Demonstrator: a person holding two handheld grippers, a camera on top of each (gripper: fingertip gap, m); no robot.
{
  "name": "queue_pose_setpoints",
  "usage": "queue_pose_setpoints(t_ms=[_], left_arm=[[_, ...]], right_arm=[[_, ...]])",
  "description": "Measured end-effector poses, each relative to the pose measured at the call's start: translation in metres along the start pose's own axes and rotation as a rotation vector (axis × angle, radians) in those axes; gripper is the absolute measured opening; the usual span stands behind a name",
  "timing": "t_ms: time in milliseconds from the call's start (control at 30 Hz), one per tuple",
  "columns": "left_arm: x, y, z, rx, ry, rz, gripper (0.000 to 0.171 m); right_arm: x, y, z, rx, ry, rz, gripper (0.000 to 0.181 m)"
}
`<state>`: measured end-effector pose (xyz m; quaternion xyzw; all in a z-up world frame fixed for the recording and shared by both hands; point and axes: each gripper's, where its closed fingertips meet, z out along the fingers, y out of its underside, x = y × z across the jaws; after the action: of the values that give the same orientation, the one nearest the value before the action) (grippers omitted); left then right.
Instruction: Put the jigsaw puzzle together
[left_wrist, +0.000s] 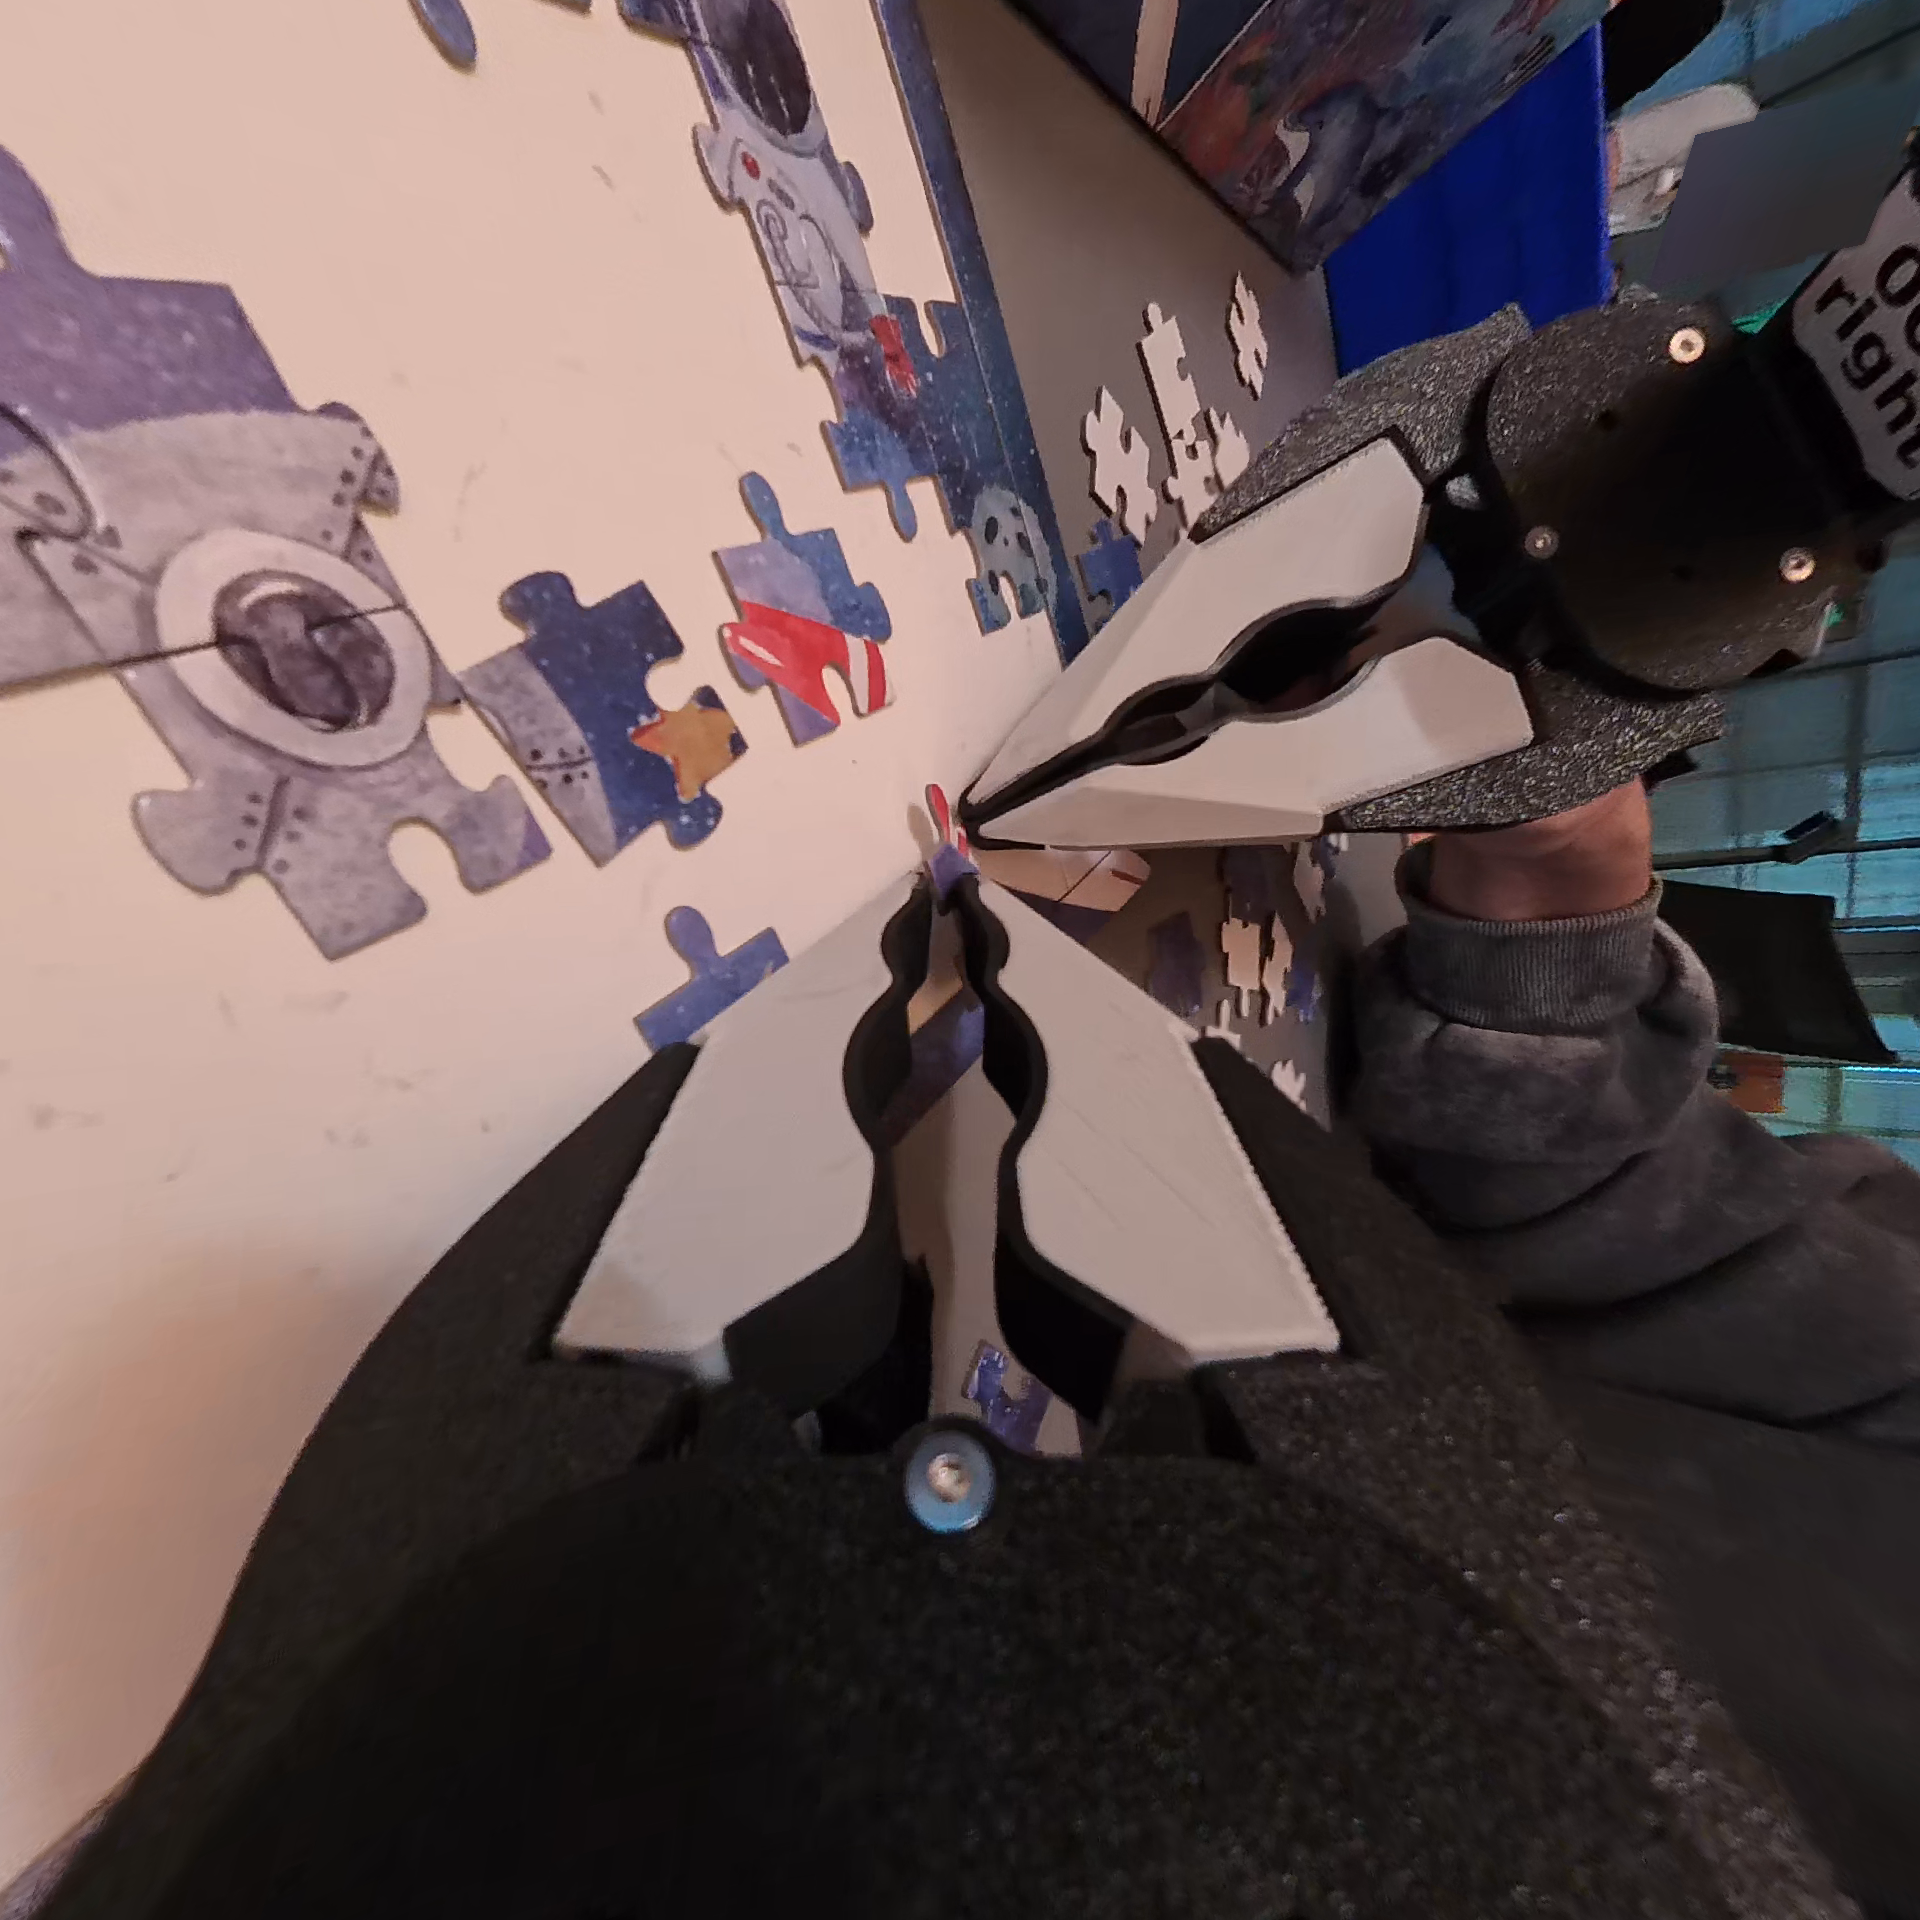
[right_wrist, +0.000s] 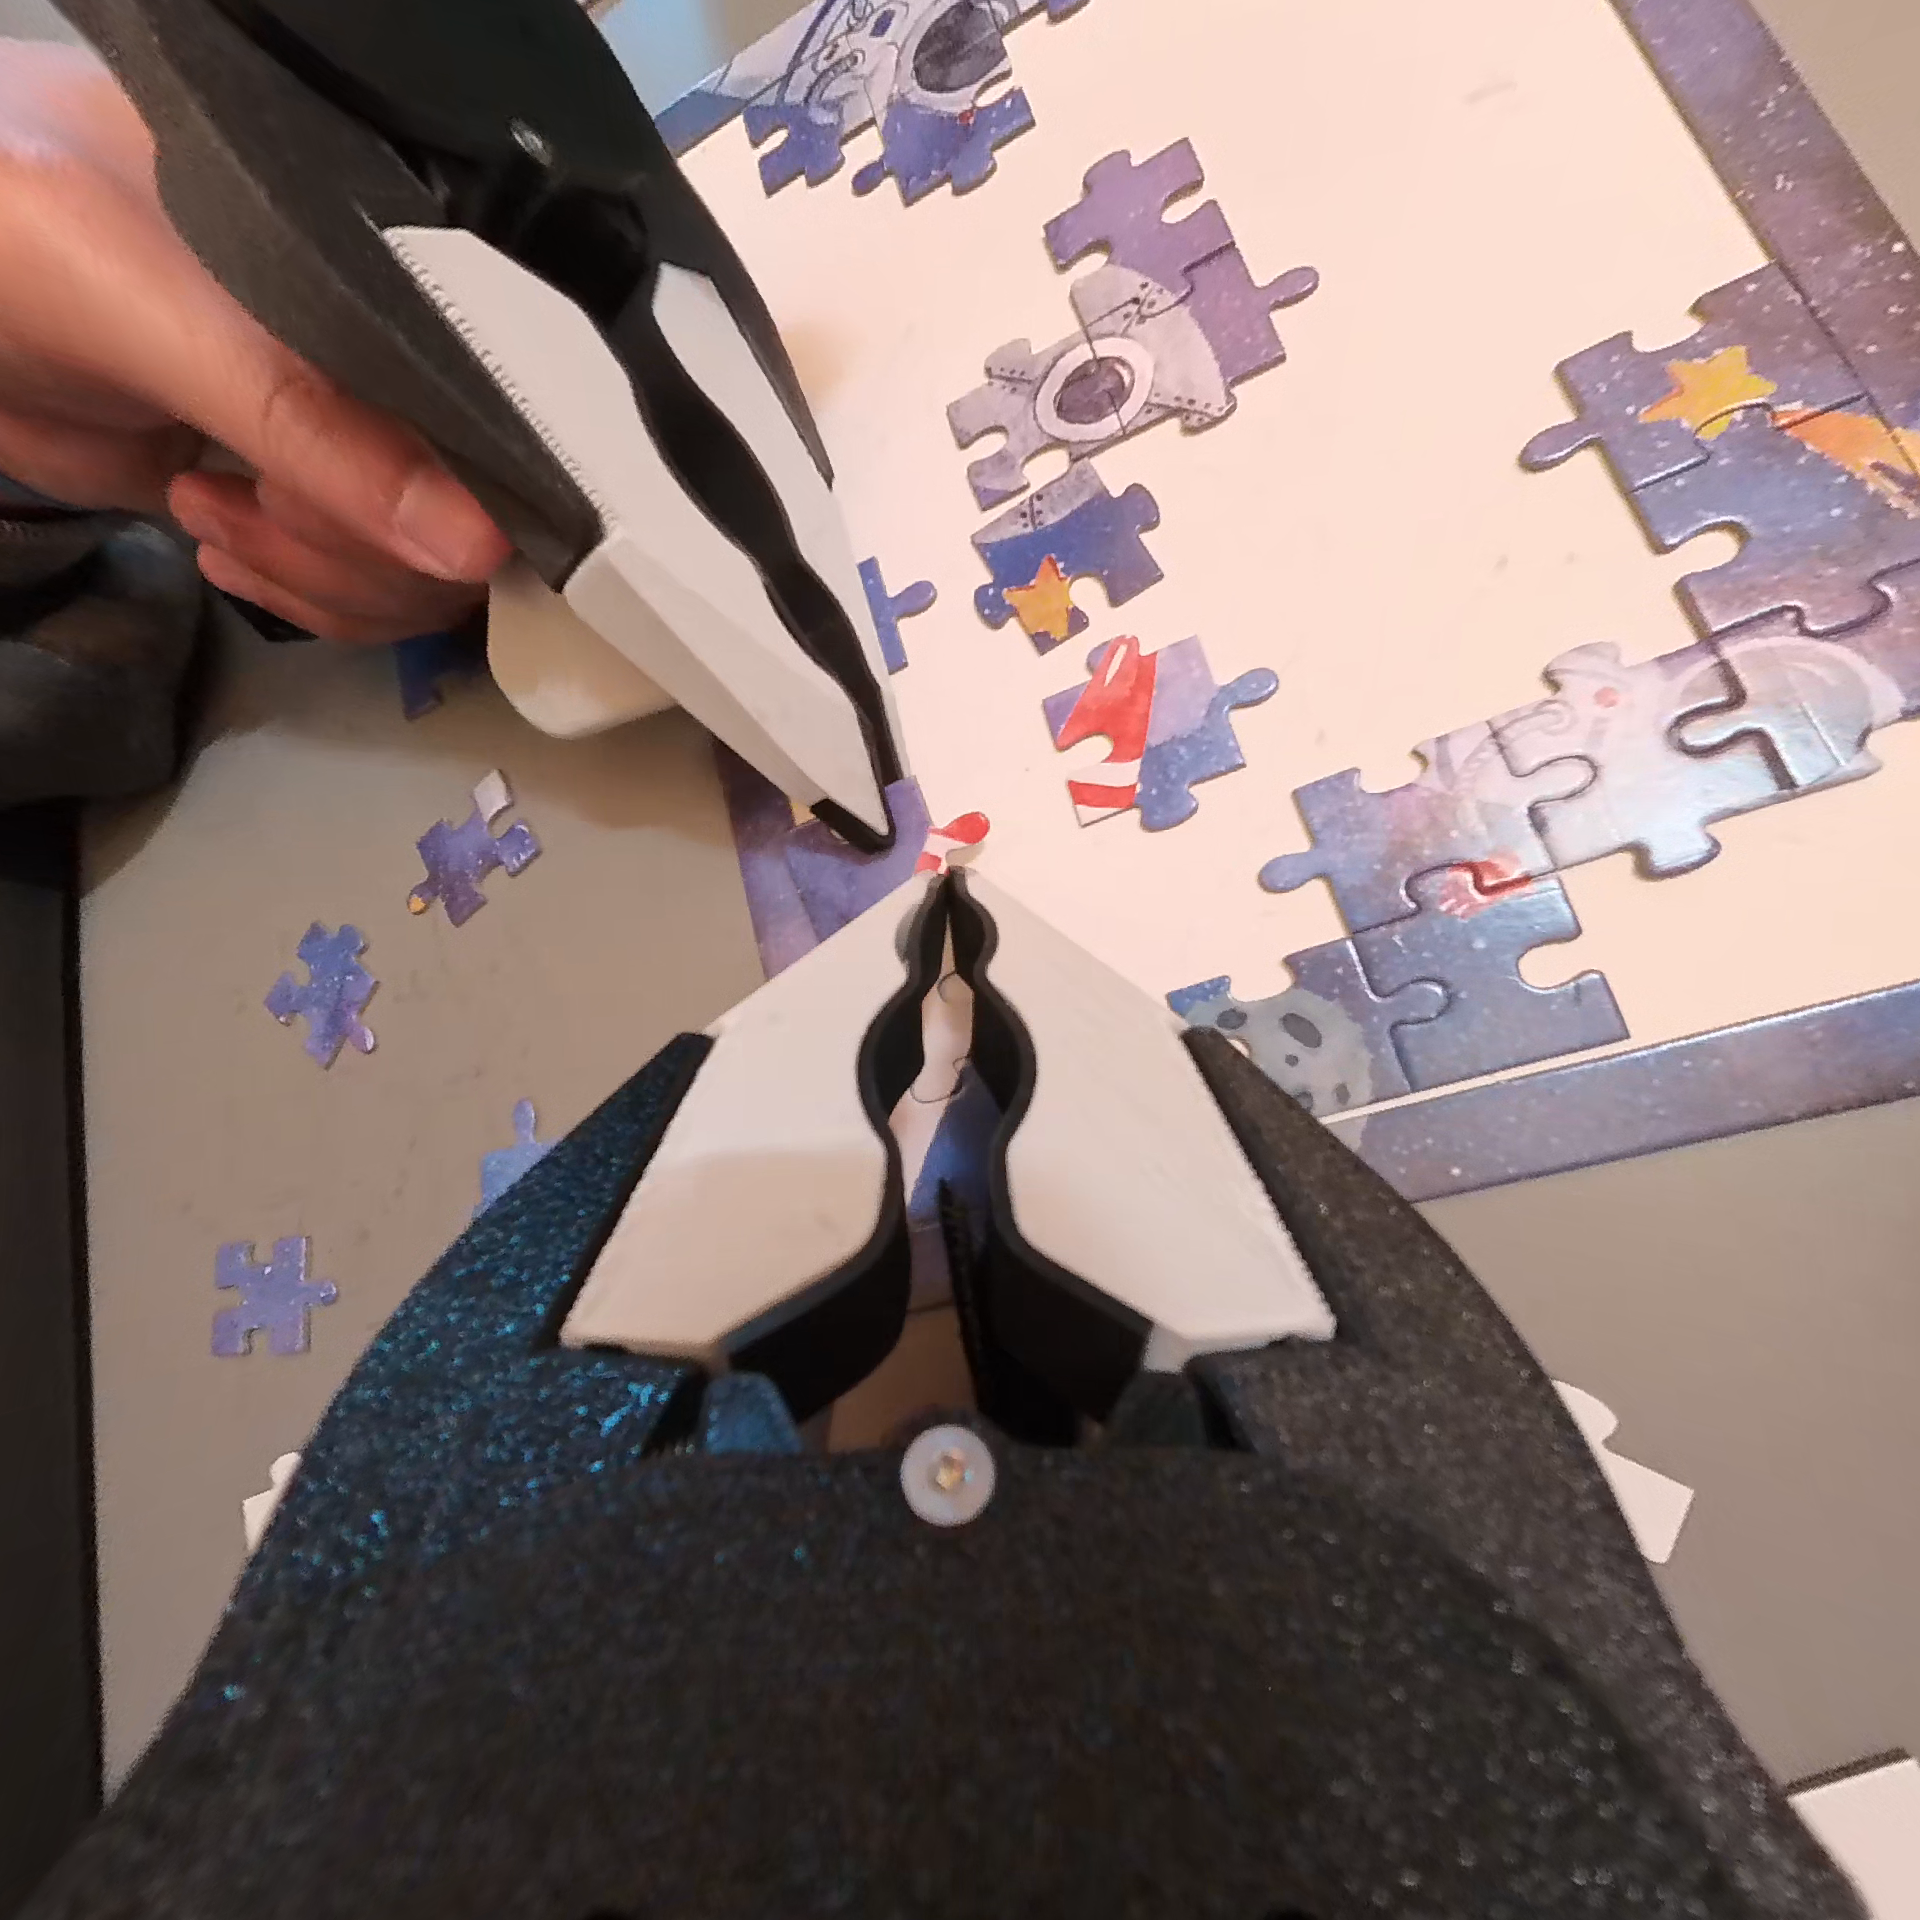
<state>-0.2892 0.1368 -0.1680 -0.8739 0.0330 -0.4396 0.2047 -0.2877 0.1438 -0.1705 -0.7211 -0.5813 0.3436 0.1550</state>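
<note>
The puzzle tray (right_wrist: 1766, 1081) has a starry blue frame and a cream floor; it also shows in the left wrist view (left_wrist: 966, 343). A small purple piece with a red-and-white knob (right_wrist: 956, 831) sits at the tray's near corner, also seen from the left (left_wrist: 951, 868). My right gripper (right_wrist: 948, 883) is shut with its tips at the knob. My left gripper (left_wrist: 945, 883) is shut with its tips on the purple part. In the tray lie a red-striped piece (right_wrist: 1153, 727), a star piece (right_wrist: 1060, 561) and a porthole cluster (right_wrist: 1101, 384).
A joined astronaut section (right_wrist: 1662, 727) fills the tray's right side. Loose pieces (right_wrist: 322, 987) lie on the grey table; several face down (left_wrist: 1174, 436). The puzzle box (left_wrist: 1351, 104) stands behind the tray. A hand (right_wrist: 208, 416) and grey sleeve (left_wrist: 1558, 1039) hold the grippers. Only a small space, under 4 cm, lies between the two pairs of fingers.
</note>
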Motion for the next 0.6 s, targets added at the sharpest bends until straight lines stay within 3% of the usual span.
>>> queue_pose_setpoints(t_ms=[233,333,467,600], left_arm=[[0.0,0.003,-0.006,-0.03,-0.144,0.193,0.017],[-0.004,-0.005,-0.017,0.023,-0.215,0.25,0.022],[0.015,0.0,-0.011,-0.006,-0.149,0.36,0.007],[0.008,0.016,0.006,-0.105,-0.21,0.44,0.0]], right_arm=[[0.001,0.001,0.001,-0.013,0.032,-0.06,0.0],[0.001,0.002,0.002,-0.016,0.034,-0.071,0.0],[0.001,0.002,0.002,-0.016,0.028,-0.065,0.0],[0.004,0.004,-0.002,-0.036,0.039,-0.04,0.0]])
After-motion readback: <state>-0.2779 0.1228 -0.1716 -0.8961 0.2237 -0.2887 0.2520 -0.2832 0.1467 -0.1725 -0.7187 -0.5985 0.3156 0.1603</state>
